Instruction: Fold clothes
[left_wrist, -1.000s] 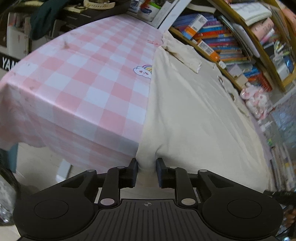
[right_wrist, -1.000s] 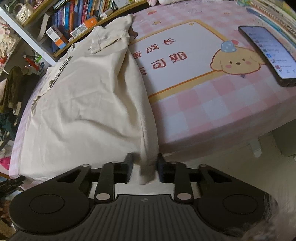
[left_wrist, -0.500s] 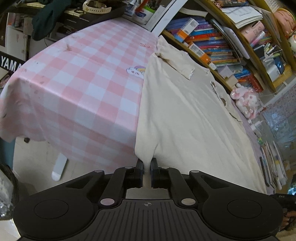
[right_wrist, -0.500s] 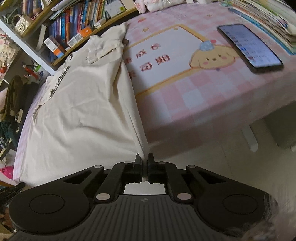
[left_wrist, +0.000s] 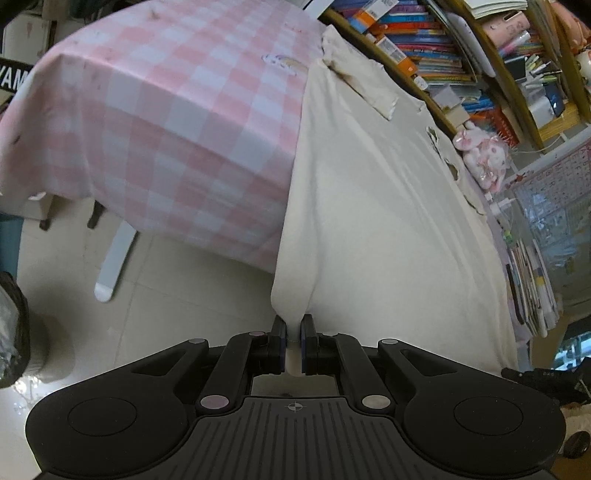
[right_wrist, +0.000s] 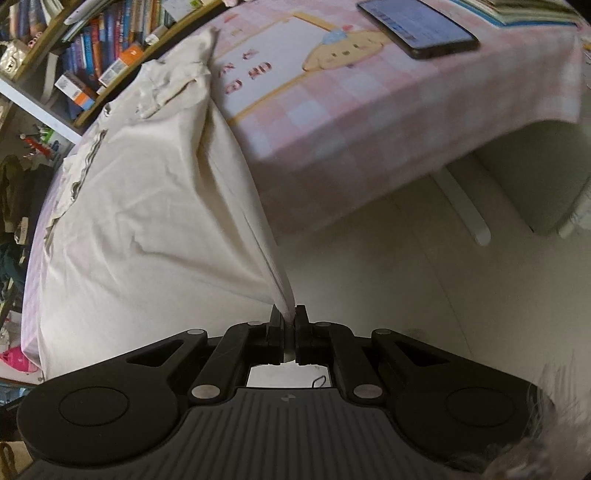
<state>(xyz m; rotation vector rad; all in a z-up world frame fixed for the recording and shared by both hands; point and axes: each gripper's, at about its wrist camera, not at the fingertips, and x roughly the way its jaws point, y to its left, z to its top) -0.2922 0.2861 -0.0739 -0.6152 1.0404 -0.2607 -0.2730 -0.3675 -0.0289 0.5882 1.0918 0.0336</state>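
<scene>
Bookshelf (left_wrist: 436, 55) behind table (left_wrist: 166, 122) (pink check); tiled floor (left_wrist: 177, 295).

A pink checked tablecloth (left_wrist: 177, 122) is spread over the table, and a dog cartoon (right_wrist: 343, 51) is printed on it. A dark phone (right_wrist: 417, 27) is laid near the far edge. Shelves of books (left_wrist: 417, 48) and a pink plush toy (left_wrist: 480, 155) are seen behind.
</scene>
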